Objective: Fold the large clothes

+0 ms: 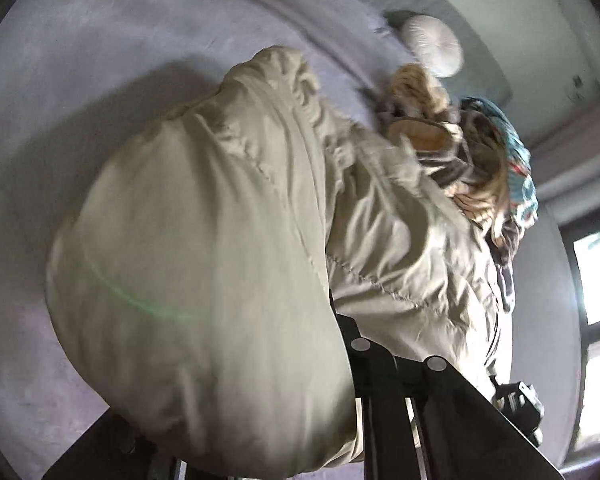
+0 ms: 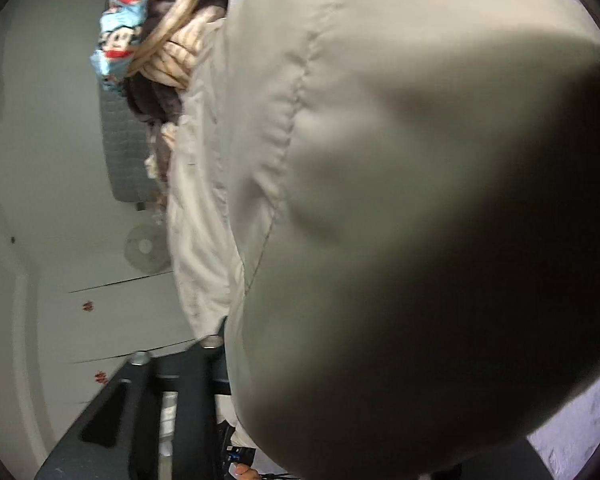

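From the left wrist view we record a beige padded jacket [image 1: 204,240], smooth, puffy, quilted with stitched seams and a gathered edge, lying on a pale lilac bedsheet [image 1: 60,120]; its bulk drapes over the left gripper [image 1: 340,344], whose black fingers [image 1: 380,380] stand close together and vanish under the fabric, so we judge them nearly closed on a fold of it; a heap of clothes [image 1: 496,168], striped and teal-printed, lies beyond the jacket; bare sheet lies open to the left.

From the right wrist view the same jacket [image 2: 380,200] fills most of the frame, blurred and shadowed close to the lens; the right gripper [image 2: 204,344] shows dark fingers [image 2: 192,400] narrowly parted, their tips meeting the jacket's edge; whether they pinch it we cannot tell; a cartoon-printed garment [image 2: 120,32] lies at the top; a white wall [image 2: 60,200] stands to the left.
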